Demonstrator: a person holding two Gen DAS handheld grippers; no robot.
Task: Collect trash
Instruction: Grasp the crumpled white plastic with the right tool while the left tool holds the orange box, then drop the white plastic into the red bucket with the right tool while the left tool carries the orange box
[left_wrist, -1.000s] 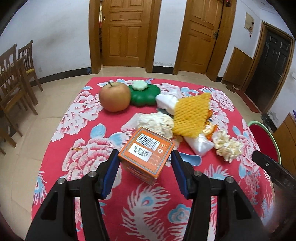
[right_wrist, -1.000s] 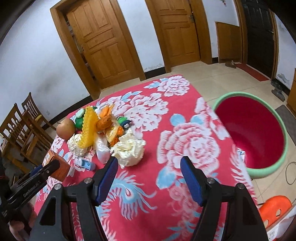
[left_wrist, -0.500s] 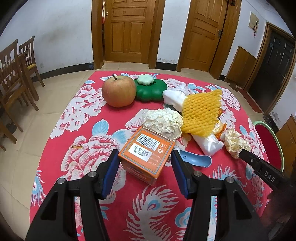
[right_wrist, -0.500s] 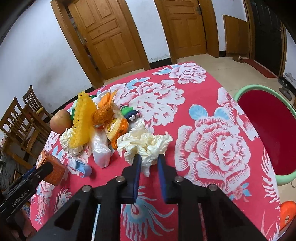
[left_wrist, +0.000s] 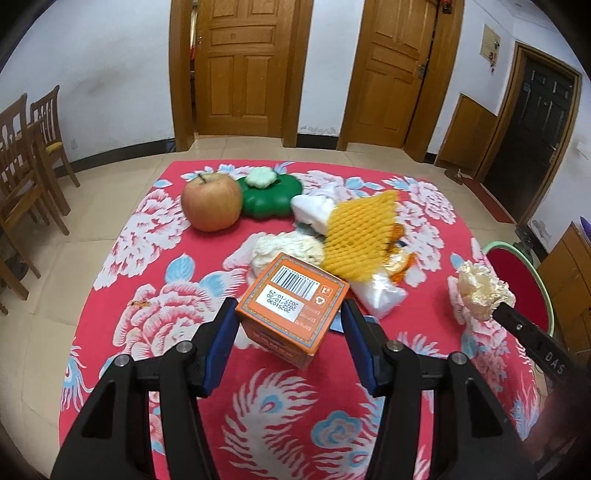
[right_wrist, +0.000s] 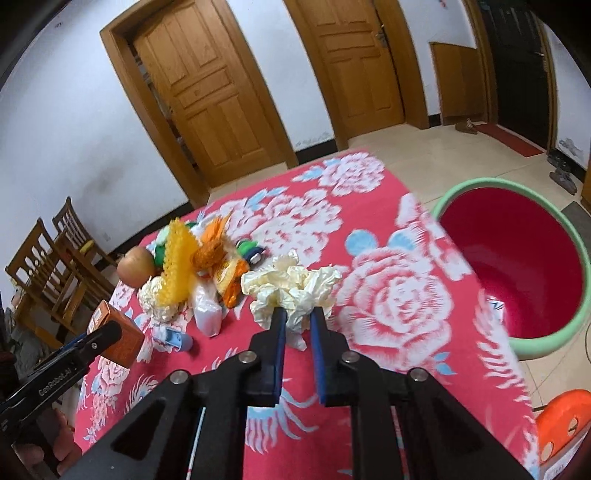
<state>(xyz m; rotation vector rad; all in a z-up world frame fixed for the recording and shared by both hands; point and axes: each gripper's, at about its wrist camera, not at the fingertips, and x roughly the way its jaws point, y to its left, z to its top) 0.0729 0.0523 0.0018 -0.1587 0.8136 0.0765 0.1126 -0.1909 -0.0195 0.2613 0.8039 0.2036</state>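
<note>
My left gripper (left_wrist: 290, 325) is shut on an orange carton (left_wrist: 293, 304) and holds it above the floral red tablecloth (left_wrist: 155, 295). My right gripper (right_wrist: 298, 314) is shut on a crumpled cream paper wad (right_wrist: 291, 286) and holds it off the table; the wad also shows in the left wrist view (left_wrist: 480, 290). A pile of trash lies mid-table: a yellow foam net (left_wrist: 360, 232), a clear plastic bag (left_wrist: 376, 295), orange wrappers (right_wrist: 212, 251) and a white crumpled paper (left_wrist: 288, 249). A red bin with a green rim (right_wrist: 513, 273) stands on the floor to the table's right.
An apple (left_wrist: 210, 203) and a green flower-shaped box (left_wrist: 267, 195) sit at the far side of the table. A small blue item (right_wrist: 177, 339) lies by the pile. Wooden chairs (left_wrist: 26, 158) stand at the left. An orange stool (right_wrist: 561, 417) is at the lower right.
My right gripper closed on the cream paper wad and lifted it toward the bin side. My left gripper raised the orange carton slightly.
</note>
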